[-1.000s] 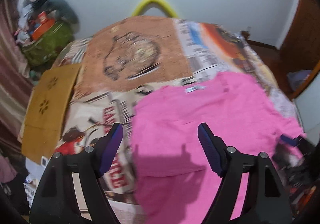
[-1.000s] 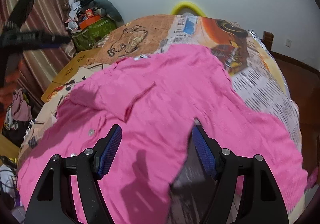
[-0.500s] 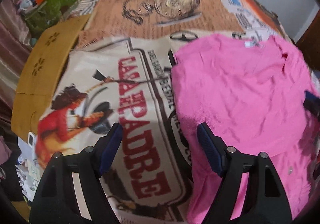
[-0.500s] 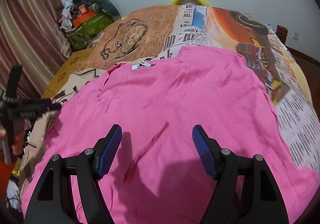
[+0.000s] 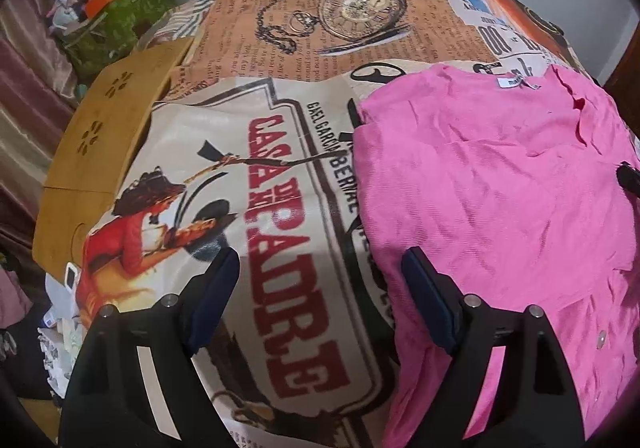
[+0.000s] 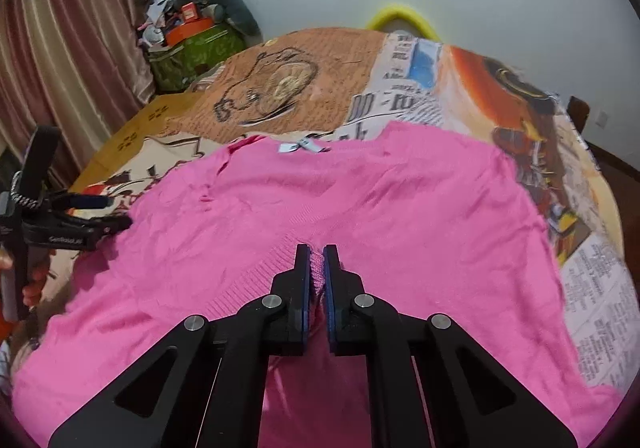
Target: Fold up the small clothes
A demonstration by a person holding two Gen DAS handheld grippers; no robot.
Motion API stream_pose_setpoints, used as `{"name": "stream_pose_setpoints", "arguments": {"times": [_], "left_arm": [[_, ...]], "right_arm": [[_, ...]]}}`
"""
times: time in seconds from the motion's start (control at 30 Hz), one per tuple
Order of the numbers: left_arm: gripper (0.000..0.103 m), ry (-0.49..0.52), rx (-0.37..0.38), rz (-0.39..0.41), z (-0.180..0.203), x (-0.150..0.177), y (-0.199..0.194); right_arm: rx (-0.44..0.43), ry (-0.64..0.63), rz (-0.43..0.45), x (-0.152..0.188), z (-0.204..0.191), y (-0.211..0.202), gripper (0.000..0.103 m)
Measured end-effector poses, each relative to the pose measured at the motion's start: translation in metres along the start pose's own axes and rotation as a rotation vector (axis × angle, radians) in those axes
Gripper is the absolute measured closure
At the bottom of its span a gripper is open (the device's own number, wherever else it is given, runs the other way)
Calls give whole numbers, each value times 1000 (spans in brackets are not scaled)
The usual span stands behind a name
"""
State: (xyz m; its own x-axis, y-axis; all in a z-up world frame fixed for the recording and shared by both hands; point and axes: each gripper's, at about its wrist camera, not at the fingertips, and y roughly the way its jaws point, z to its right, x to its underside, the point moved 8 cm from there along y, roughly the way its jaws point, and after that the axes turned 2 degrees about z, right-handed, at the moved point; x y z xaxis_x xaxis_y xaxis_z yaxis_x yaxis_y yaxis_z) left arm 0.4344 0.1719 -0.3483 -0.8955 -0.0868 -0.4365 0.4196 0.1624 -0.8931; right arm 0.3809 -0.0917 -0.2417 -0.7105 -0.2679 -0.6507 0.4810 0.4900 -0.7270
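A pink knit cardigan (image 6: 360,200) lies spread on the printed bedcover, its neck label (image 6: 302,146) at the far edge; it also shows at the right of the left wrist view (image 5: 500,184). My right gripper (image 6: 317,254) is shut on the cardigan's ribbed hem, a fold of pink knit pinched between the pads. My left gripper (image 5: 320,268) is open and empty above the bedcover, its right finger at the cardigan's left edge. It also shows at the left of the right wrist view (image 6: 92,212).
The printed bedcover (image 5: 280,188) covers the bed. A wooden board (image 5: 104,136) lies along its left side. A green bag with clutter (image 6: 192,48) stands by the curtain (image 6: 60,48). A yellow hoop (image 6: 400,18) sits at the far edge against the wall.
My right gripper has closed on the cardigan's hem; it was open before. My left gripper has swung left off the cardigan over the bedcover and stays open.
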Motion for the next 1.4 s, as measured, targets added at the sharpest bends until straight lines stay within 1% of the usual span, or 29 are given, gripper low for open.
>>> {"name": "stream_pose_setpoints", "arguments": {"times": [0.07, 0.2, 0.27, 0.33, 0.4, 0.47, 0.57, 0.77, 0.87, 0.97, 1.07, 1.17, 1.27, 1.33, 1.4], "left_arm": [[19, 4, -17, 0, -1, 0, -3], [19, 33, -49, 26, 2, -2, -18], [19, 52, -56, 54, 6, -3, -33], [19, 55, -45, 77, 11, -4, -46], [19, 53, -15, 101, 19, -4, -63], [19, 58, 2, 121, 28, -4, -76], [19, 69, 30, 140, 46, -3, -92], [19, 95, 82, 159, 85, 6, -108], [18, 95, 99, 158, 99, 13, -109], [18, 94, 121, 134, 109, 23, -104], [18, 104, 117, 107, 116, 34, -96], [18, 97, 121, 67, 117, 44, -83], [18, 69, 126, 4, 115, 56, -64], [18, 47, 133, -37, 114, 64, -50], [13, 20, 145, -31, 112, 66, -47]], "right_arm": [[13, 33, -16, 2, 7, 2, 97], [34, 28, -8, 6, 10, -9, 93], [41, 41, -6, 7, 12, -21, 87], [30, 69, -1, 10, 16, -35, 69], [36, 99, 28, 15, 22, -57, 62], [49, 110, 57, 21, 28, -79, 61], [111, 131, 73, 34, 46, -113, 59], [245, 147, 67, 67, 91, -174, 57], [307, 189, 46, 87, 119, -191, 57], [344, 252, 25, 106, 142, -199, 57], [360, 315, 13, 125, 159, -201, 57], [348, 369, -9, 136, 172, -194, 57], [340, 409, -27, 144, 179, -185, 57], [323, 424, -18, 146, 180, -179, 57], [315, 431, 8, 146, 181, -180, 57]]}}
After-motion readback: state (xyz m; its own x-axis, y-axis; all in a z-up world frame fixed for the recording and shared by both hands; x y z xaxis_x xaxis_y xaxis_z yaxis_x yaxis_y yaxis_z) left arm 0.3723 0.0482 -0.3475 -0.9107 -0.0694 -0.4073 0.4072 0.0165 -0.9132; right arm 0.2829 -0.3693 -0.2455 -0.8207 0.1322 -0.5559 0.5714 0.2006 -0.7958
